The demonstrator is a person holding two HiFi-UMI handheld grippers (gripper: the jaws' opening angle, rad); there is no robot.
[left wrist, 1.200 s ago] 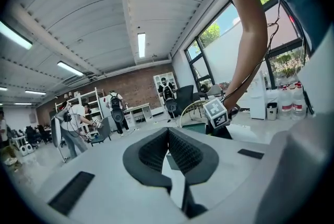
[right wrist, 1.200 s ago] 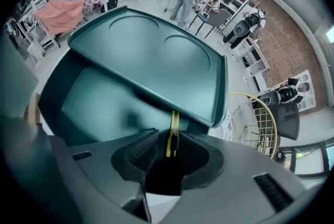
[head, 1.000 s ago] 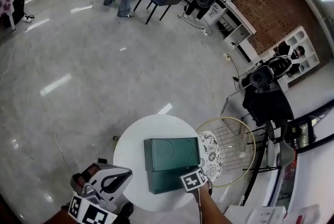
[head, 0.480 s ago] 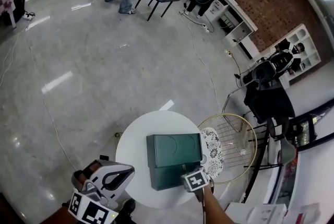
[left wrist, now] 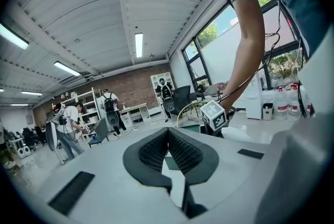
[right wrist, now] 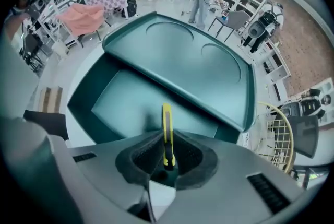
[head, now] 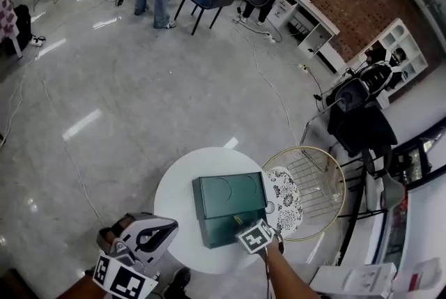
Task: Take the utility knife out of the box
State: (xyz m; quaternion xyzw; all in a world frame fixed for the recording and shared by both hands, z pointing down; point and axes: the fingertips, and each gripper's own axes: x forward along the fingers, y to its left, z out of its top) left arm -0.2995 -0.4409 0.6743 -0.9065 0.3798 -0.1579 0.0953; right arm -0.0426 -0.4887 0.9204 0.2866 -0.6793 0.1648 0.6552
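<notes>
The utility knife (right wrist: 167, 134) is yellow with a dark strip. It stands between the jaws of the right gripper (right wrist: 167, 140), which are closing and already press narrow on its two flat sides. Its long axis runs in line with the jaws, and the free end points away from the gripper, down toward the floor of the open green box (right wrist: 120, 100). I cannot tell if this end touches the floor of the box. The lid (right wrist: 188, 63) is tilted up behind the knife, on the far side.

The box sits on a round white surface (head: 174, 196). Just beside the surface, on the right, is a flower-patterned cushion (head: 287, 198) in a gold-rimmed wire frame (head: 319, 182). The left gripper (left wrist: 168, 131) is beside the surface, well apart from the box, its jaws together and holding nothing.
</notes>
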